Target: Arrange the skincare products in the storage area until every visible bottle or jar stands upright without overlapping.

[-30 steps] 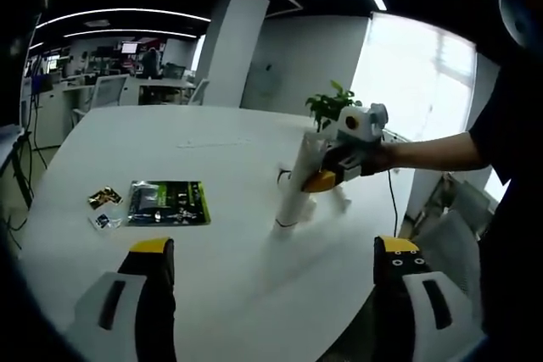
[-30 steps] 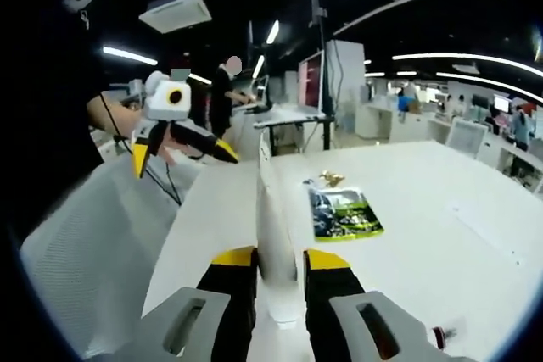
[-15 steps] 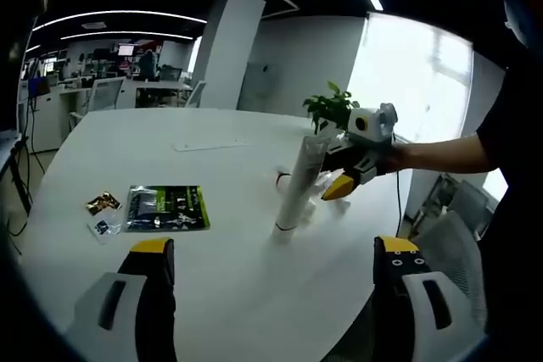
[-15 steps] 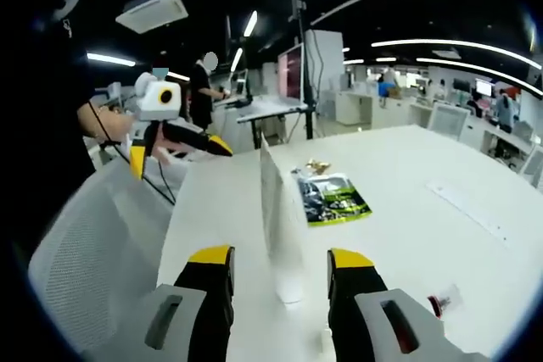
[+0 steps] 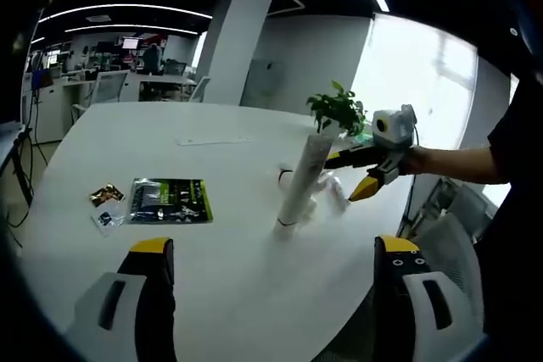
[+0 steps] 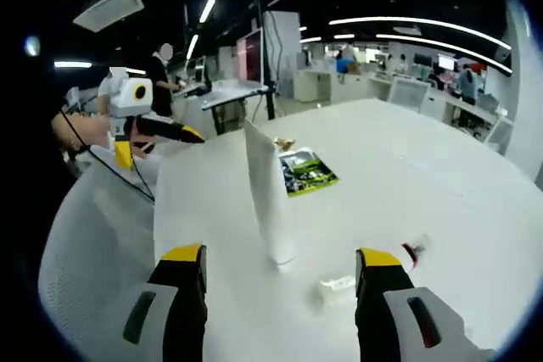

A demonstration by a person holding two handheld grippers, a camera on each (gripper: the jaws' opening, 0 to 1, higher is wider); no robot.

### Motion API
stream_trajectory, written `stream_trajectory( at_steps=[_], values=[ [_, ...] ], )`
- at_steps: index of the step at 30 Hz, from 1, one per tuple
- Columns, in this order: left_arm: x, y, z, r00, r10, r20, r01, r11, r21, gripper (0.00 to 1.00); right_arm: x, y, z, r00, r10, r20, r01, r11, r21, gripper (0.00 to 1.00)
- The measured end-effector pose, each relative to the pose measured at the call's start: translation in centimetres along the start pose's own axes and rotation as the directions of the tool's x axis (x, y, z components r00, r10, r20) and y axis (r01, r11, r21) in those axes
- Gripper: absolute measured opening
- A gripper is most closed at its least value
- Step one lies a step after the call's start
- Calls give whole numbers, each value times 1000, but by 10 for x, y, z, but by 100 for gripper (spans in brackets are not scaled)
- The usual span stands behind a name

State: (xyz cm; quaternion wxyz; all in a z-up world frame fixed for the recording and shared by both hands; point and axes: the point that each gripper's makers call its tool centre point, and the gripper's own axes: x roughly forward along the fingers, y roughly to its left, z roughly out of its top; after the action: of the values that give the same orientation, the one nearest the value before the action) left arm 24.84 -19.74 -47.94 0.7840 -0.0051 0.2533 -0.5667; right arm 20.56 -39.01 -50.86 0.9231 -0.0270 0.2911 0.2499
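Note:
A tall white tube [image 5: 299,182] stands on its cap near the middle of the white table [image 5: 204,281], leaning slightly. My right gripper [image 5: 344,175] hovers open just right of it, apart from it. In the right gripper view the tube [image 6: 265,192] rises beyond my right gripper [image 6: 281,257], whose jaws stand wide with nothing between them. A small white bottle [image 6: 339,282] lies flat beside the tube's base, and a small red-capped item [image 6: 413,251] lies further right. My left gripper [image 5: 274,247] is open and empty near the table's edge; my left gripper [image 6: 157,145] is off the table's left side.
A green packet [image 5: 168,201] lies flat on the table with small sachets [image 5: 105,196] beside it. A potted plant [image 5: 338,110] stands behind the tube. A white mesh chair [image 6: 85,235] sits at the table's edge. Office desks and a person fill the background.
My right gripper has opened, let go of the white tube and drawn back from it. The tube stays standing. My left gripper has hardly moved.

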Motion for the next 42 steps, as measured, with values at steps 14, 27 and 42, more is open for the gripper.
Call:
stream_trajectory(
  at_steps=[14,27,42],
  values=[
    [-12,-4,-1,999,-17,-37,17,1000,-4,91,-27,20,4,994,-97,50,91,990,104,93],
    [-28,2,-7,999,-2,-37,1,1000,-15,97,-50,34,-6,982,-182,41,175,976,133,99],
    [-43,1,-12,999,22,-42,-23,999,-23,99,-83,36,-32,956,-283,76,252,927,279,99]
  ],
)
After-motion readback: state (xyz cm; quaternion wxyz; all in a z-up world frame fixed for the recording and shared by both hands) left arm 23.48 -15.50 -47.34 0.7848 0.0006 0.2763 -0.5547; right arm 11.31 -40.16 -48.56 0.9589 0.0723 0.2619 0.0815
